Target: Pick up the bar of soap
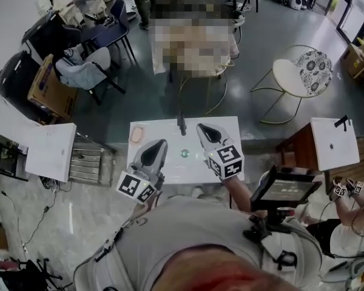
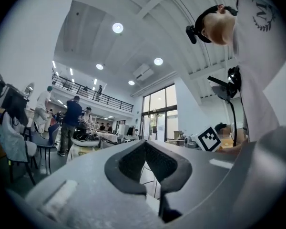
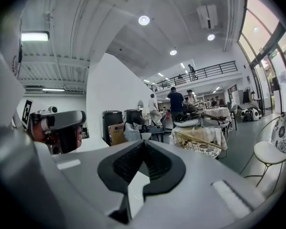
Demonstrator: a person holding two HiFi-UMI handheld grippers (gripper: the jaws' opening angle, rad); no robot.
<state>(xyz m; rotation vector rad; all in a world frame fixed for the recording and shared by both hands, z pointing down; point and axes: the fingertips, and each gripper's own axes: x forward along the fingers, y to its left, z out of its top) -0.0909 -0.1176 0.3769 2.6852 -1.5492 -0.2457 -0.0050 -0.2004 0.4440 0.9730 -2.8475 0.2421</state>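
A glossy grey floor [image 1: 267, 132] carries a white surface [image 1: 161, 129], a round white chair [image 1: 288, 74] and dark chairs [image 1: 112, 32], under round ceiling lights [image 2: 117, 27] beside tall windows [image 2: 158, 111].

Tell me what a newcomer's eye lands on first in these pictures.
Two grey grippers with black-and-white marker cubes dominate the head view. The left gripper and the right gripper are both shut and empty, held over a small white table. Near the table's left edge lies the pink bar of soap, with neither gripper touching it.
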